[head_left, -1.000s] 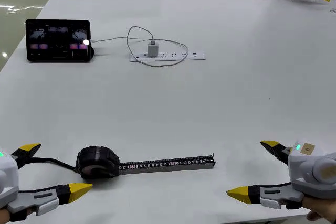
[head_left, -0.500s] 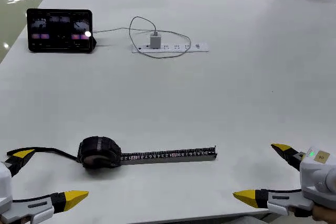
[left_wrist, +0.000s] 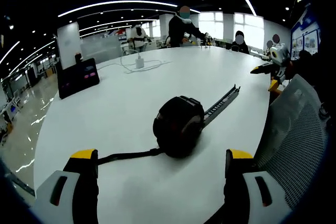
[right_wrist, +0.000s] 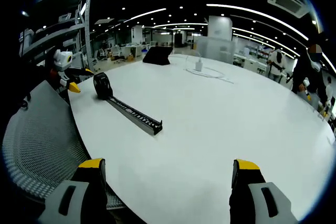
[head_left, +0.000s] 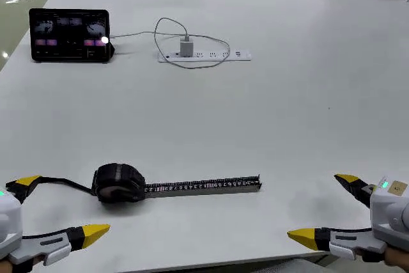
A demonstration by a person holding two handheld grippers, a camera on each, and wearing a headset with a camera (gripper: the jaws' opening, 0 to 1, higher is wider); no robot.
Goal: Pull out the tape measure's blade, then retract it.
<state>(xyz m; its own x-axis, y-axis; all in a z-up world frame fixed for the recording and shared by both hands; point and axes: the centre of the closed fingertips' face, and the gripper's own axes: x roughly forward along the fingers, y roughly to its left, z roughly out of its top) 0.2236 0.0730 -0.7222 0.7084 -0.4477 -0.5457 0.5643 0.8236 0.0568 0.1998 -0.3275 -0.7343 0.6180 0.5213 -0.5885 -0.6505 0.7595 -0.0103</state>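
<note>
The tape measure [head_left: 118,183] lies on its side on the white surface [head_left: 255,113], close to the near edge. Its blade [head_left: 204,186] is drawn out flat along the surface, running away from the case toward the right tool [head_left: 323,207] and ending in a small hook well short of it.

The left tool [head_left: 64,204] sits just beside the case on the side opposite the blade, its yellow-tipped jaws spread wide and gripping nothing. A black strap [head_left: 61,183] trails from the case up to one of those jaw tips — whether it touches cannot be told. In the left gripper view the case rests just ahead of the gap between the jaws, apart from both.

The right tool is beyond the blade's hook end, well apart from it, jaws likewise wide apart and empty.

Far behind the tape measure, across the surface, a dark tablet [head_left: 69,26] stands with its screen lit — beside it a white power strip [head_left: 204,55] with a charger [head_left: 186,46] plugged in and a looping cable [head_left: 167,30].
</note>
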